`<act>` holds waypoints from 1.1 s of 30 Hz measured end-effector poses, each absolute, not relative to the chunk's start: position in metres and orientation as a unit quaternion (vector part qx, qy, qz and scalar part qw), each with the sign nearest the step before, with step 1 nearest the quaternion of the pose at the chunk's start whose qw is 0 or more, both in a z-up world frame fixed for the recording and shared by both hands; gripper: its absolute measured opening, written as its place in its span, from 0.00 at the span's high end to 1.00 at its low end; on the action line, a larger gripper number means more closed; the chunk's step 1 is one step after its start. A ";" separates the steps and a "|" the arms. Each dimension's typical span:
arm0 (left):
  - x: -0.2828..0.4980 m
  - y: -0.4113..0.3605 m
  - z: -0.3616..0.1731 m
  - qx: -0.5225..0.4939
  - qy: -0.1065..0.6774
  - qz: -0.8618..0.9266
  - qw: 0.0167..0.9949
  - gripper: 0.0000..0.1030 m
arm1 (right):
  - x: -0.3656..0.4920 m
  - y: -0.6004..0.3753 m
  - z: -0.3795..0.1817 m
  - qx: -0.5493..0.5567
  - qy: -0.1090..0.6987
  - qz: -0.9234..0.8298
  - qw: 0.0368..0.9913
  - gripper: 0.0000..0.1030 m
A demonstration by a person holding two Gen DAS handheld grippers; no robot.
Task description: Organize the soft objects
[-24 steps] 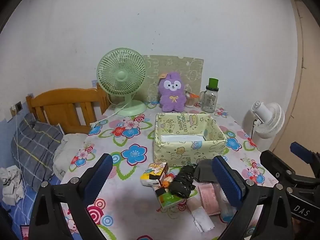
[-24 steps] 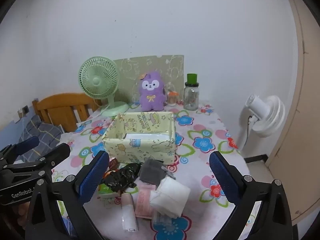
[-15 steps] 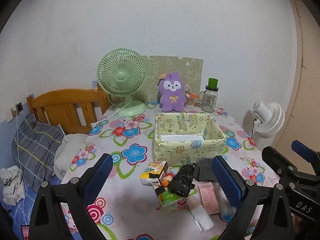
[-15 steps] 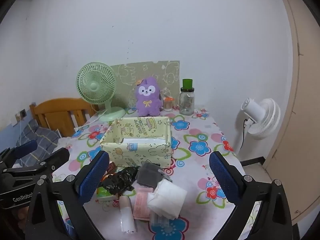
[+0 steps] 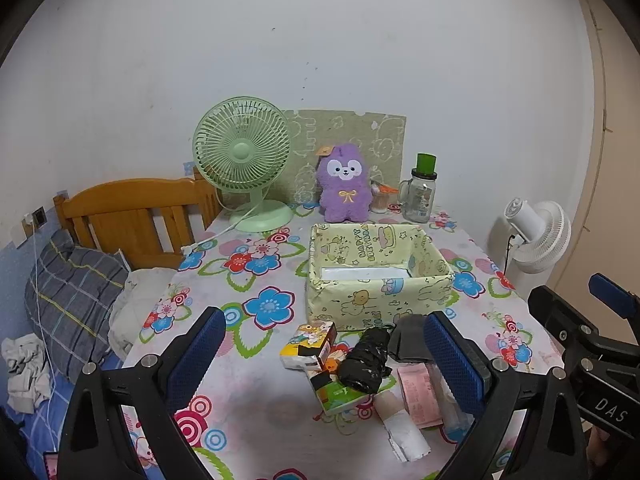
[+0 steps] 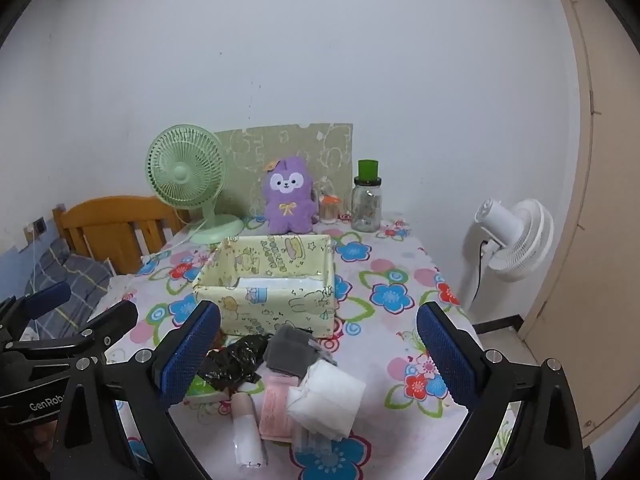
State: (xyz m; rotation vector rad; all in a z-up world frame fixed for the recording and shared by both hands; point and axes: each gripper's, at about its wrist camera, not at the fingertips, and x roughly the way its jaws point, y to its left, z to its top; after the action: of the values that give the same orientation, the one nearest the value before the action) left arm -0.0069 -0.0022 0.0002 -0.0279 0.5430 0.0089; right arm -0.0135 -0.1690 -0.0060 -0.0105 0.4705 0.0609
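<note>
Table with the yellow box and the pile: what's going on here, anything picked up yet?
Nothing is picked up yet. A person holds a claw in each hand above the near edge of the floral table. The left claw and the right claw are both open and empty. The pile of soft items lies loose in front of the yellow box, whose inside shows only a white bottom.

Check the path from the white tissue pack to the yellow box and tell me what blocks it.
A grey pouch lies between the white tissue pack and the yellow box, low and flat against the box's near wall. Lifted over it, nothing else visible blocks the way.
</note>
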 end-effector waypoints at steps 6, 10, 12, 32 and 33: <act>-0.006 -0.002 -0.003 -0.013 0.269 0.005 0.963 0.03 | -0.012 -0.167 -0.008 -0.008 0.239 0.030 0.971 0.03; -0.006 -0.003 -0.004 -0.012 0.267 0.004 0.963 0.03 | -0.011 -0.169 -0.010 -0.003 0.242 0.029 0.970 0.03; -0.005 -0.003 -0.005 -0.012 0.267 0.002 0.964 0.03 | -0.010 -0.169 -0.010 -0.002 0.244 0.030 0.969 0.03; 0.000 -0.005 -0.012 -0.010 0.275 -0.005 0.961 0.03 | -0.005 -0.169 -0.016 -0.004 0.259 0.022 0.966 0.03; 0.000 -0.006 -0.012 -0.010 0.275 -0.005 0.961 0.03 | -0.005 -0.169 -0.016 -0.005 0.258 0.021 0.966 0.03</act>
State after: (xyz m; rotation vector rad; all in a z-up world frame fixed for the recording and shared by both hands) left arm 0.0003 -0.0056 -0.0122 -0.0212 0.5573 -0.0102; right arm -0.0049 -0.1693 -0.0162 -0.0092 0.5226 0.0425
